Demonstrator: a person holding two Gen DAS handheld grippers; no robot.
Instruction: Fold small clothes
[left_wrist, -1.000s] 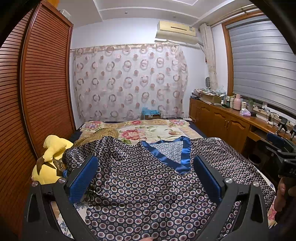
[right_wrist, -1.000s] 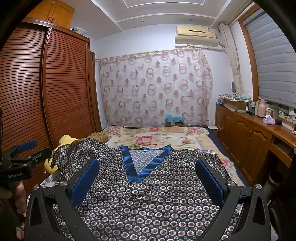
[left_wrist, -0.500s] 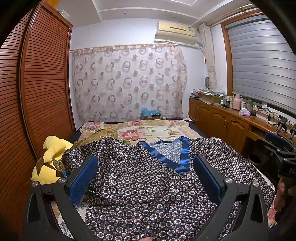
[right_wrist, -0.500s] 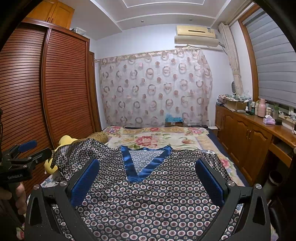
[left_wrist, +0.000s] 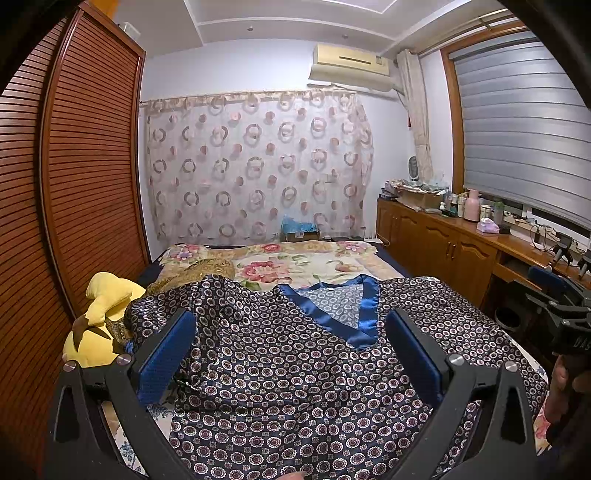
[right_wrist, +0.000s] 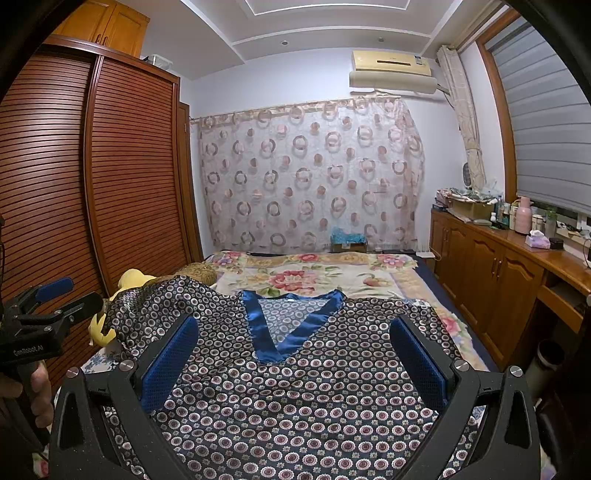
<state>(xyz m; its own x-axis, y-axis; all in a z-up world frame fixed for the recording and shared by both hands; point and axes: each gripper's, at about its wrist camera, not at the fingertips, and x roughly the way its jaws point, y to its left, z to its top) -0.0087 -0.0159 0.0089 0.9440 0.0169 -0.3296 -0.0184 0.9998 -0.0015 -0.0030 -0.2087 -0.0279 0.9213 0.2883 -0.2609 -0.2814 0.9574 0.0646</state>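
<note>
Nothing has moved since a second ago: both my claws hang where they were, and the cloth lies as it did.

Nearest to me, my left gripper (left_wrist: 291, 354) is spread wide, its blue pads (left_wrist: 164, 356) far apart with nothing between them, held above the near part of the top. My right gripper (right_wrist: 293, 360) is the same, released and gripping nothing, its blue pads (right_wrist: 417, 362) straddling the middle of the garment from above. At the left edge of the right wrist view I see my left gripper again, from the side, with my fingers around its handle.

Under both claws lies the patterned satin top (left_wrist: 295, 369), dark navy with small rings, spread front-up over the near half of the bed (right_wrist: 325, 273). Its blue V-neck trim (right_wrist: 291, 328) points toward me. One sleeve (left_wrist: 177, 299) is bunched and rumpled on my left side, draped up against a yellow plush toy (left_wrist: 99, 321) that sits at the bed's left edge; the other sleeve lies flatter, out to my right.

Beyond the top, the floral bedspread is bare up to a brownish cushion (left_wrist: 207, 267). On the left stands a slatted wooden wardrobe (right_wrist: 110, 177), on the right a wooden cabinet (right_wrist: 491, 266) crowded with bottles. A ring-patterned curtain (right_wrist: 306, 177) covers the far wall, with an air conditioner (right_wrist: 391, 70) above it.
</note>
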